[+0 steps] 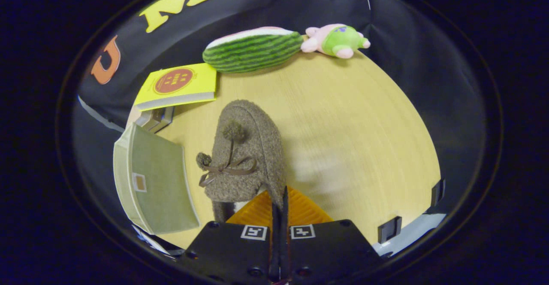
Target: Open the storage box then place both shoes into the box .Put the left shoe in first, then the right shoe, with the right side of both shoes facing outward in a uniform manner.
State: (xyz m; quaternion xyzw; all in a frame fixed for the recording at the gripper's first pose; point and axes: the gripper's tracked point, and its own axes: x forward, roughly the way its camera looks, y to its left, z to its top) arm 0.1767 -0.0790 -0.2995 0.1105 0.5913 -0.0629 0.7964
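Pinching the shoe (251, 156) by its rim, the gripper (279, 205) seems fully closed on it. Storage box (152, 182) sits just left.

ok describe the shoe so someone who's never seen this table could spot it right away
On the round wooden table, look just ahead of the claw, whose fingers are pinched shut on the shoe's rim. The shoe is a fuzzy brown slipper beside a pale green box, the only thing with a bow and pom-poms.

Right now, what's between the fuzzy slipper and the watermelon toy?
Just bare wooden tabletop between the slipper and the watermelon toy, in the gripper view. The fingers are shut on the slipper's edge.
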